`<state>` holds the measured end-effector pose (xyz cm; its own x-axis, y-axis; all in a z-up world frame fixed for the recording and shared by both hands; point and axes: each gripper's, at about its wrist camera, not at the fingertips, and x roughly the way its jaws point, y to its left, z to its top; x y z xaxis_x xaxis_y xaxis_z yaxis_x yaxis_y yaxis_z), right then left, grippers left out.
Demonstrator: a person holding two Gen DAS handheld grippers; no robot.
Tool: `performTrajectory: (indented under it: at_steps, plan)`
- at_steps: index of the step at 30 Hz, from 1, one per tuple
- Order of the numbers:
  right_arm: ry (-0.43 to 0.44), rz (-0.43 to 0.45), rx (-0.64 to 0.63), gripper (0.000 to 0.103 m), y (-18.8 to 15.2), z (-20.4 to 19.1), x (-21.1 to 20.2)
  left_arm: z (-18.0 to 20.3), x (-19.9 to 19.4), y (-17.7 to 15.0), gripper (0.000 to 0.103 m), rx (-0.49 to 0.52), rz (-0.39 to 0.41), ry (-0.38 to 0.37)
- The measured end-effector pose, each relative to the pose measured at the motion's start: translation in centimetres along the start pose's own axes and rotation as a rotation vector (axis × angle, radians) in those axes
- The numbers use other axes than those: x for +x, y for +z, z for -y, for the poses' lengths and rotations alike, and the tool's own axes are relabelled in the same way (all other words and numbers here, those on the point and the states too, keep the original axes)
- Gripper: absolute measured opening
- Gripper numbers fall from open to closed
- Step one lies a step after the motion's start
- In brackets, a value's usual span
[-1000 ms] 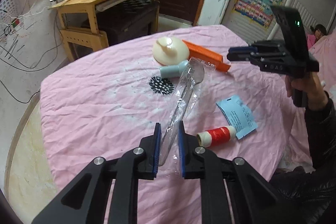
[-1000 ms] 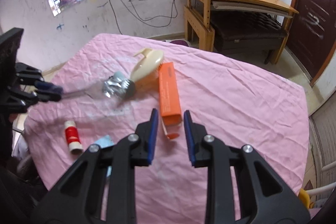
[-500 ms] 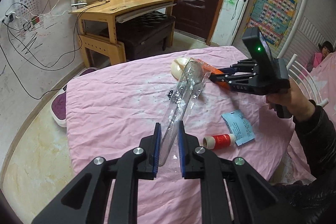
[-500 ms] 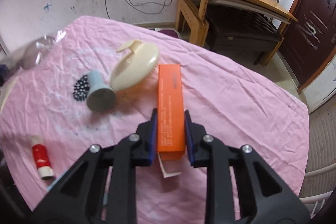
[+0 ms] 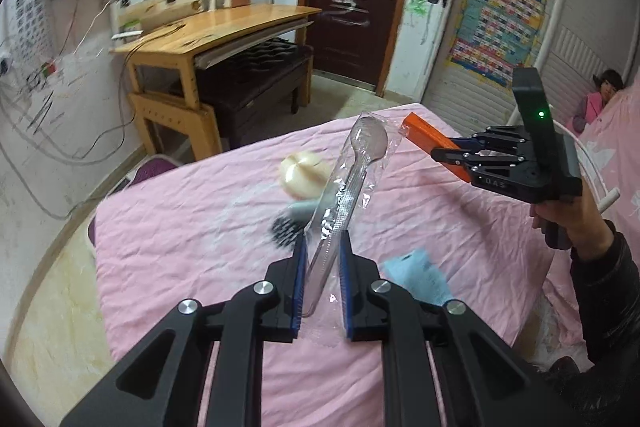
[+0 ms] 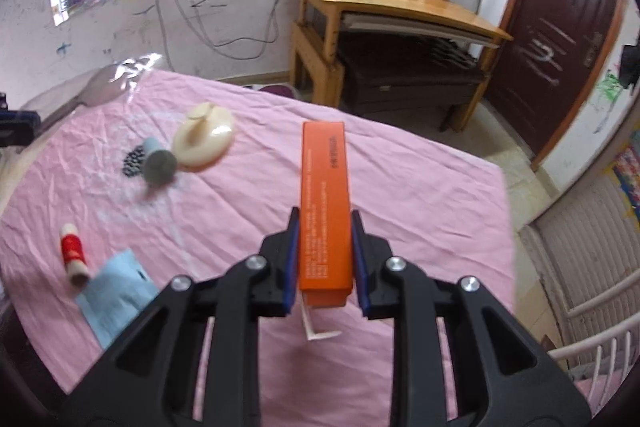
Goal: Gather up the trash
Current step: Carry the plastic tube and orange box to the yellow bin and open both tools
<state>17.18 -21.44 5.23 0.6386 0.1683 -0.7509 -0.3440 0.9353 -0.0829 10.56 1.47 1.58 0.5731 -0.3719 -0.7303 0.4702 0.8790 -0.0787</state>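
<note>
Holding, left side: left gripper (image 5: 322, 269) pinches the lower end of a wrapped plastic spoon (image 5: 352, 179); clear sleeve and spoon raised off the pink tablecloth (image 5: 180, 227), bowl end upward and tilted away
Table, left part: red-and-white roll (image 6: 73, 255) lying beside a light blue paper slip (image 6: 116, 297), the two touching or nearly so; both near the cloth's near edge
Table, middle: patch of small black beads (image 6: 134, 161) against a grey-blue cup-shaped piece (image 6: 159, 166); cream dome-shaped item (image 6: 205, 135) just beside that, resting on the cloth; all blurred in the left wrist view
Holding, right side: right gripper (image 6: 323, 259) closed on the sides of an orange carton (image 6: 325, 203); carton lifted clear of the cloth, pointing forward, a white end flap (image 6: 316, 327) hanging open beneath the near end
Collection point: no bin or bag visible in either view; destination cannot be told
Stage, as judged: two pieces of trash in hand and airborne; the remaining items not yet gathered
Risk, spoon: thin slick wrapper, gripped only at one end; sleeve could slip through the pads, or the spoon slide inside it, if swung quickly
Risk, carton: light cardboard held near one end; too hard a squeeze may crush it, too soft may let it pivot; loose flap could catch on the cloth
Risk, both: grippers close together over the table; a crossing move could knock one load loose
</note>
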Motion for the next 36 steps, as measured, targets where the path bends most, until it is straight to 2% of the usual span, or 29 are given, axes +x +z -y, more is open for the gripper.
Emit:
performTrajectory:
  at_steps: [7, 11, 17, 24, 28, 32, 33, 34, 35, 36]
  plan:
    - [-0.132, 0.025, 0.144, 0.022, -4.9, 9.0, -3.7, 10.0, 4.0, 4.6, 0.011, 0.142, -0.018, -0.067]
    - [-0.195, 0.022, 0.238, 0.022, -8.5, 14.6, -5.0, 16.0, 7.3, 6.6, 0.011, 0.197, -0.078, -0.097]
    - [-0.251, -0.054, 0.357, 0.022, -15.4, 21.6, -4.5, 26.5, 12.9, 7.8, 0.011, 0.296, -0.171, -0.15]
    - [-0.244, -0.139, 0.455, 0.022, -21.1, 26.0, -2.1, 34.6, 18.3, 8.1, 0.011, 0.355, -0.272, -0.167]
    - [-0.207, -0.167, 0.51, 0.022, -24.2, 28.2, -0.9, 37.6, 21.9, 7.9, 0.011, 0.384, -0.349, -0.121]
    - [-0.176, -0.181, 0.531, 0.023, -26.0, 28.7, -0.1, 40.1, 25.4, 7.2, 0.012, 0.436, -0.433, -0.066]
    - [-0.172, -0.181, 0.535, 0.024, -26.3, 28.8, 0.0, 41.0, 26.1, 7.0, 0.012, 0.449, -0.449, -0.056]
    - [-0.17, -0.18, 0.538, 0.031, -26.5, 28.8, -0.1, 41.3, 26.6, 7.1, 0.012, 0.459, -0.457, -0.053]
    - [-0.169, -0.177, 0.541, 0.044, -26.7, 28.9, -0.2, 41.7, 27.0, 7.2, 0.013, 0.465, -0.462, -0.044]
    - [-0.17, -0.172, 0.544, 0.051, -26.9, 29.0, -0.4, 41.8, 27.2, 7.5, 0.013, 0.469, -0.463, -0.04]
